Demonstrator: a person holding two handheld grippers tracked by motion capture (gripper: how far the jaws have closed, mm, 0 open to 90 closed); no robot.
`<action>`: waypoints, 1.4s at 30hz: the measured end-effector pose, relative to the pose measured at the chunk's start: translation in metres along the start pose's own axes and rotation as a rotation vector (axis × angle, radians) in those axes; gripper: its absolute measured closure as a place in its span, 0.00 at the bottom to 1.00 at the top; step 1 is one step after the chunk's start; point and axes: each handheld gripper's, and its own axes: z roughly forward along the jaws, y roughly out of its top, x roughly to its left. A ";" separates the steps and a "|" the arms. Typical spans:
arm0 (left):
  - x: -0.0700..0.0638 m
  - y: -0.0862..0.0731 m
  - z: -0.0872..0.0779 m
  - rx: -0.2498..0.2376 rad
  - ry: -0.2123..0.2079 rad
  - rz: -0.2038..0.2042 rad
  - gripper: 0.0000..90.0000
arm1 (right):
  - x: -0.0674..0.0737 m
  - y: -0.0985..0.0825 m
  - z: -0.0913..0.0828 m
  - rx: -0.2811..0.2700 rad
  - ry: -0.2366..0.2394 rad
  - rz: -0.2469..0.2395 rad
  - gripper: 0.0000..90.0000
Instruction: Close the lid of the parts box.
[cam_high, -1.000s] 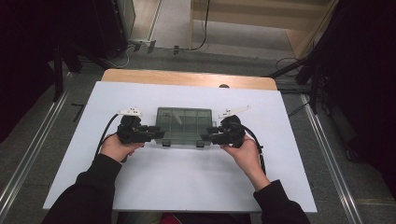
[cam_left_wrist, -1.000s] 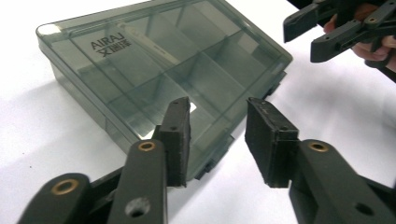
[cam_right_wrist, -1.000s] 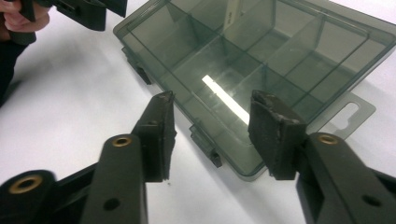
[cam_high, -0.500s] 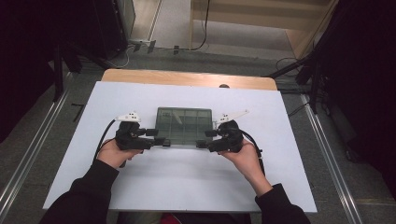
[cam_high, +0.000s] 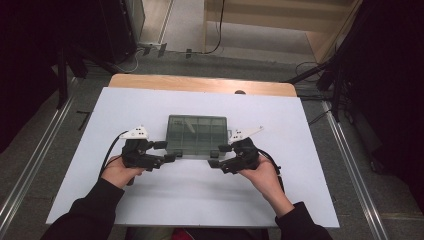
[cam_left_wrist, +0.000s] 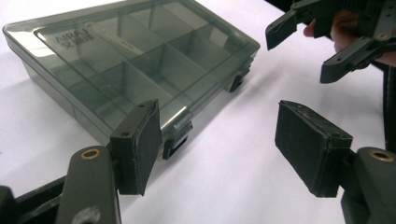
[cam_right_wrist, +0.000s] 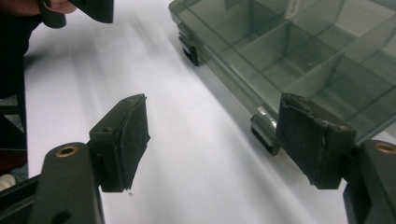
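One flat rectangular compartment box (cam_high: 196, 136), smoky translucent plastic, lid shut, two dark latches (cam_left_wrist: 176, 142) on front edge, sits mid white table (cam_high: 150, 205), nearer far edge. Left gripper (cam_high: 166, 151) and right gripper (cam_high: 220, 155), matte black with worn rubber pads (cam_left_wrist: 309, 145), flank front corners; jaws just opened, spread wide, nothing between.

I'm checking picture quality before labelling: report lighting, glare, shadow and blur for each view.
High view: white table evenly lit, dark surroundings, organizer box small but sharp. Left gripper view: box lid sharp with pale glare near its front edge, near fingers slightly soft, right gripper casts little shadow. Right gripper view: soft grey shadows on the table, fingers slightly blurred.
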 end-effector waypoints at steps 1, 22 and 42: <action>-0.001 -0.002 0.000 -0.002 -0.002 0.001 0.35 | 0.001 -0.001 0.000 -0.003 0.000 -0.003 0.29; -0.010 -0.028 -0.011 0.024 -0.004 -0.001 0.35 | 0.009 -0.020 -0.004 0.003 0.021 -0.005 0.28; -0.012 -0.045 -0.029 0.036 -0.004 0.008 0.35 | 0.009 -0.045 -0.026 -0.011 -0.009 0.005 0.27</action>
